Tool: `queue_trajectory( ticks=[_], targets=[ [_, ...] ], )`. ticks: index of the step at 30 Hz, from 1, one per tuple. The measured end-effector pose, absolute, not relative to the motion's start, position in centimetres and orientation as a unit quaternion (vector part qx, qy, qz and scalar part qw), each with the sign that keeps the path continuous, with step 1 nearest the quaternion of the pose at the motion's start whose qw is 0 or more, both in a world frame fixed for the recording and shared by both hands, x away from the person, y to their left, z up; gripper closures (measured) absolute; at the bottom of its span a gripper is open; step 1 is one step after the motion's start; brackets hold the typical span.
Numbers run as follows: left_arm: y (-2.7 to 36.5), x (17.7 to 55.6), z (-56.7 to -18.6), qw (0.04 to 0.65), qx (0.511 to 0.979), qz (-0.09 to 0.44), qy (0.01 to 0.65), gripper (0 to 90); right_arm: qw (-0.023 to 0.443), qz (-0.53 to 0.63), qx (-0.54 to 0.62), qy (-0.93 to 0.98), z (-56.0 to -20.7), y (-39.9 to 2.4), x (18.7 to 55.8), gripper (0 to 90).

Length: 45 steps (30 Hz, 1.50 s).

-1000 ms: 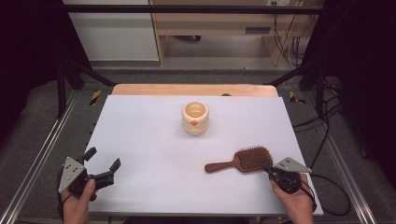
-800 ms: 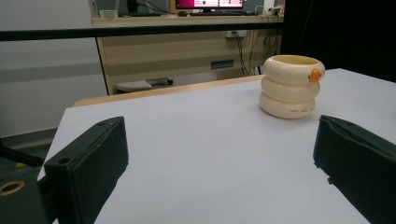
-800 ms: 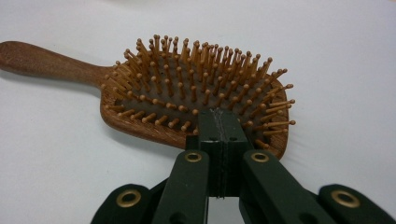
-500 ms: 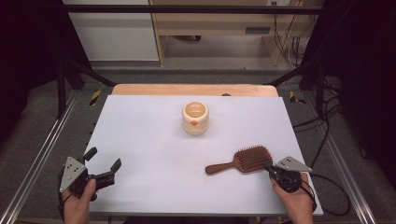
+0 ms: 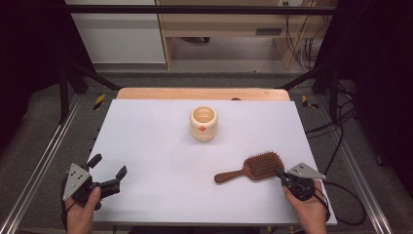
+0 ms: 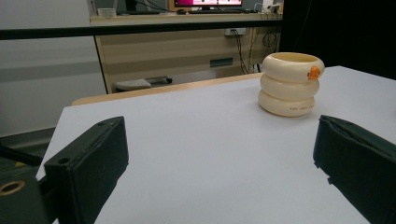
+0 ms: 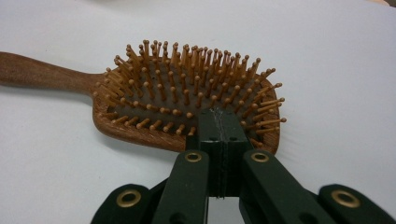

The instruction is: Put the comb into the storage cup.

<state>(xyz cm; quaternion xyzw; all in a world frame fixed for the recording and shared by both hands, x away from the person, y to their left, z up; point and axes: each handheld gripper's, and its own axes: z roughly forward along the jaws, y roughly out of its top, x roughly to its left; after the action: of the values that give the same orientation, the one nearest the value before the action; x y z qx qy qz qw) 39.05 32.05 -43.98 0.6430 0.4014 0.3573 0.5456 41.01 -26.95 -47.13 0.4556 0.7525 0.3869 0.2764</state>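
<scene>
A lab or office room is indicated; a white worktop (image 5: 146,146) is framed by metal rails (image 5: 44,161); desks, cables (image 5: 302,46), a monitor (image 6: 208,3) are seen behind.

Left hand-held gripper (image 5: 108,173) jaws spread wide, right hand-held gripper (image 5: 279,171) jaws pressed together

Brown wooden hairbrush (image 5: 257,166), cream ringed cup (image 5: 203,123) with orange mark, white table (image 5: 146,131)

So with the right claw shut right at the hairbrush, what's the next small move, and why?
Probably open the right claw a little before going for the hairbrush. Its jaws are pressed together over the brush's near edge, with no wood between them, and the brush lies flat on the table.
</scene>
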Motion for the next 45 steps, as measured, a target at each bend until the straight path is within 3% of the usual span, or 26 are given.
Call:
queue_trajectory(
  ticks=[30, 45],
  targets=[
    [31.9, 39.1, -44.1, 0.540, 0.649, 0.355, 0.402, 3.3, 0.275, 0.373, 0.467, 0.753, -47.1, -26.8, 44.5, 90.0],
    [32.1, 39.1, -44.2, 0.537, 0.649, 0.356, 0.404, 3.4, 0.236, 0.359, 0.458, 0.778, -46.7, -25.5, 48.8, 90.0]
  ],
)
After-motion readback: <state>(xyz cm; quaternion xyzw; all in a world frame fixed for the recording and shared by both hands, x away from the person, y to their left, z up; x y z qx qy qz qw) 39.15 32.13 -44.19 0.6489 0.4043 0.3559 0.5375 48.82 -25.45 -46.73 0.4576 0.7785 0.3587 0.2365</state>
